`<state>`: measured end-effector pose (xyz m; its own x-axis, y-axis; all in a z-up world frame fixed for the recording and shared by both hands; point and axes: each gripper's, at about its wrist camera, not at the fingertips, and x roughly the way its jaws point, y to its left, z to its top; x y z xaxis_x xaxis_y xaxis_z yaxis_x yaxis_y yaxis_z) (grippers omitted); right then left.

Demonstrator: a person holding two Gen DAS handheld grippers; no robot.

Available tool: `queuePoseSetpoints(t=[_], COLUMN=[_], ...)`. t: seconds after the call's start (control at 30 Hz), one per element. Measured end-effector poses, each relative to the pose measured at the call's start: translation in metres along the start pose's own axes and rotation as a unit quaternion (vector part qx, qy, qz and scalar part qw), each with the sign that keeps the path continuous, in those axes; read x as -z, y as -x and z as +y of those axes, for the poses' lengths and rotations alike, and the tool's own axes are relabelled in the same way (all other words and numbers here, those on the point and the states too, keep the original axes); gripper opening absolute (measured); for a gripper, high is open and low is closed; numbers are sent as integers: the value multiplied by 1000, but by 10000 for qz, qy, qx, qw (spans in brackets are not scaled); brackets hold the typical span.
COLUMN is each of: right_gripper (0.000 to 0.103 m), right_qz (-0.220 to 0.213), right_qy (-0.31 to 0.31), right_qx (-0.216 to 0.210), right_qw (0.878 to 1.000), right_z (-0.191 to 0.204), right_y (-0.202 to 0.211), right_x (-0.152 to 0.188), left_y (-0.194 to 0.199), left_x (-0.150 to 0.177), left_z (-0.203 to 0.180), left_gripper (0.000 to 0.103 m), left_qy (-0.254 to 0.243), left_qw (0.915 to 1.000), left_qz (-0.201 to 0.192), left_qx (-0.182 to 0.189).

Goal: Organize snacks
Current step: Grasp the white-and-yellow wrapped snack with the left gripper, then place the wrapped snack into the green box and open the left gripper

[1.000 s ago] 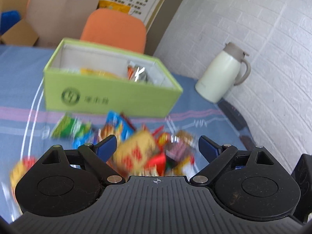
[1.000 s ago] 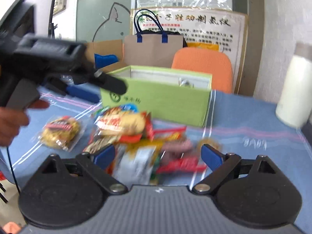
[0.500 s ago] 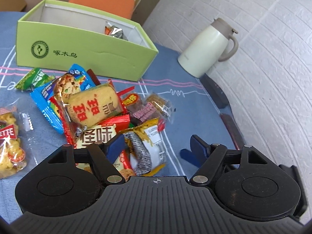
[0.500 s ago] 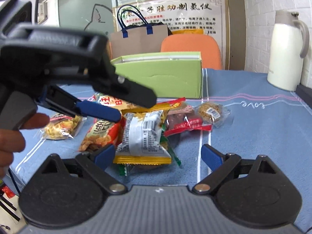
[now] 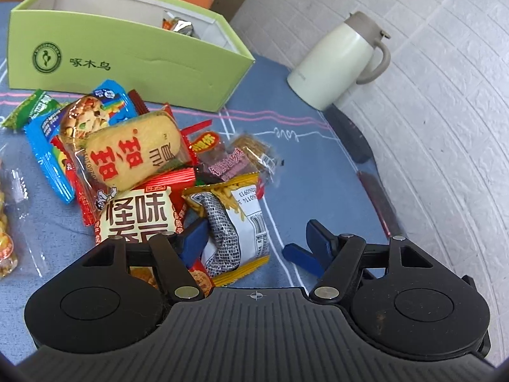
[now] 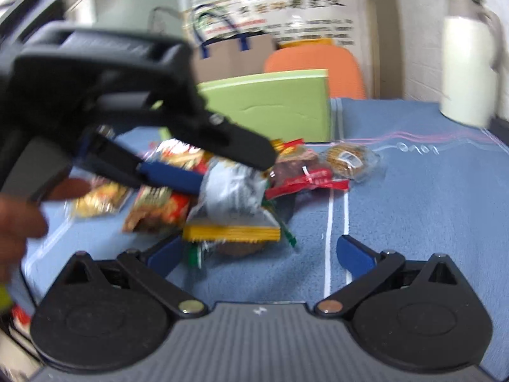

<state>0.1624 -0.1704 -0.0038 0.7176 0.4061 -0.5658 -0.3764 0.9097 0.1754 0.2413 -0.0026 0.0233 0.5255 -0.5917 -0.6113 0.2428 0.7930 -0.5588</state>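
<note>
A pile of snack packets [image 5: 140, 159] lies on the blue cloth in front of an open green box [image 5: 127, 51] that holds a few packets. My left gripper [image 5: 257, 238] is open, its jaws either side of a yellow-and-white packet [image 5: 232, 222] at the near edge of the pile. That packet [image 6: 232, 203] also shows in the blurred right wrist view, under the left gripper's body and blue fingers [image 6: 171, 175]. My right gripper [image 6: 257, 254] is open and empty, low over the cloth just in front of the same packet.
A cream thermal jug [image 5: 343, 60] stands at the right by the white brick wall. A clear bag of yellow snacks [image 5: 6, 222] lies apart at the left. An orange chair [image 6: 315, 67] and a paper bag [image 6: 235, 54] stand behind the table.
My left gripper has dropped down and forward onto the pile, its jaws now around the yellow-and-white packet. My right gripper has moved closer to the pile.
</note>
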Motion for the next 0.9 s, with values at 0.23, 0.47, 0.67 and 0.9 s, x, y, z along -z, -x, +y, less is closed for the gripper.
queuePoseSetpoints(t=[0.23,0.47,0.67,0.9], right_gripper=[101,55,55,56], right_qz=[-218,-67,-127,-382], right_qy=[436,414,457,628], right_qx=[103,-78,50,205], right_qw=[9988,9991,9989,9971], right_z=[12,13,26,26], right_y=[1,6,30,42], right_x=[-25,-17,-4,-30], left_y=[-13,-9,5,20], left_x=[-7,9,27,13], left_z=[0,-1,-13,-34], left_gripper=[41,23,21,21], left_qy=[-23,-135,-217,-460], left_qw=[9999,9997,9994,9985], left_qz=[148,211,237,5], left_qx=[5,45,91,288])
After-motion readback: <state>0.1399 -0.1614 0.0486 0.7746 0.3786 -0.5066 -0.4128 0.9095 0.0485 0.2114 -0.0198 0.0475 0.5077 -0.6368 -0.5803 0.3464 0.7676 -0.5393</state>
